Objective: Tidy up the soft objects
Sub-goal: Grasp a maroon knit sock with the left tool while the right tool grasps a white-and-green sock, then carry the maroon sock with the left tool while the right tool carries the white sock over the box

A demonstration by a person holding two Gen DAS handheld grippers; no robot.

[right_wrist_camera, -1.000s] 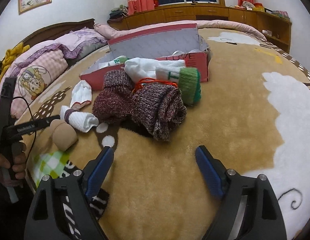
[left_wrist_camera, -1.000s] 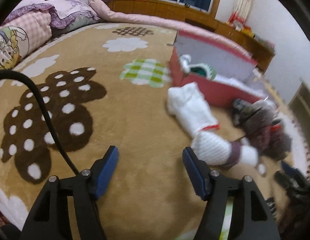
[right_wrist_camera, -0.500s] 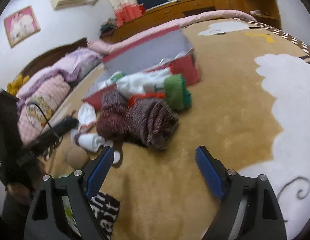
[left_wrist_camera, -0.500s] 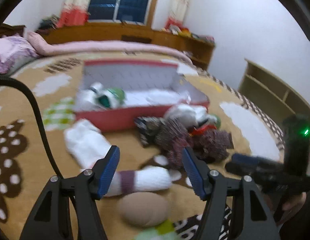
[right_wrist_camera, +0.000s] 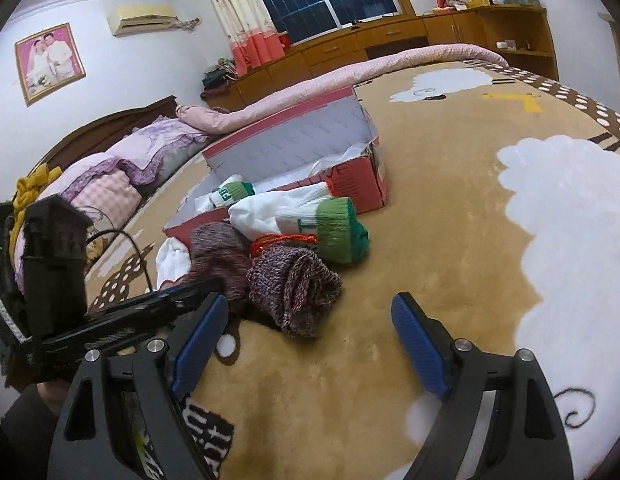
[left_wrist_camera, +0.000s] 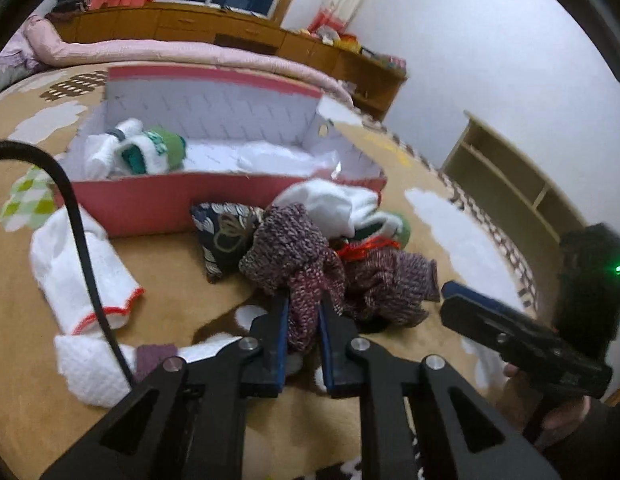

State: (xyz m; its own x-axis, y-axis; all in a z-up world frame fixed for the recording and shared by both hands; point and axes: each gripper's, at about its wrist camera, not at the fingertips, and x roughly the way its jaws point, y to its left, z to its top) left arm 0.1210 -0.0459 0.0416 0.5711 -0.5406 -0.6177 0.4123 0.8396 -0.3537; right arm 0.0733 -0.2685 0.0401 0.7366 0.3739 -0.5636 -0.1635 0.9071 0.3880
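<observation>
Left wrist view: left tool (left_wrist_camera: pixel 302 322) has just been closing and now pinches a fold of the maroon knit piece (left_wrist_camera: pixel 294 256) on the bed.
Right tool (right_wrist_camera: pixel 308 340) stands wide apart, nothing between its jaws, hovering over the tan blanket (right_wrist_camera: pixel 429 248) near the second knit roll (right_wrist_camera: pixel 296 284). Progress looks early: the red box (left_wrist_camera: pixel 158 204) holds one white-and-green sock bundle (left_wrist_camera: pixel 150 152) (plus white stuff I can't identify); still outside lie the knits, the white sock with green cuff (right_wrist_camera: pixel 310 216), white cloths (left_wrist_camera: pixel 76 276) and a dark patterned pouch (left_wrist_camera: pixel 222 232). Writing: box front reads roughly "LOVE" (right_wrist_camera: pixel 333 172); cuff lettering too small to read.
</observation>
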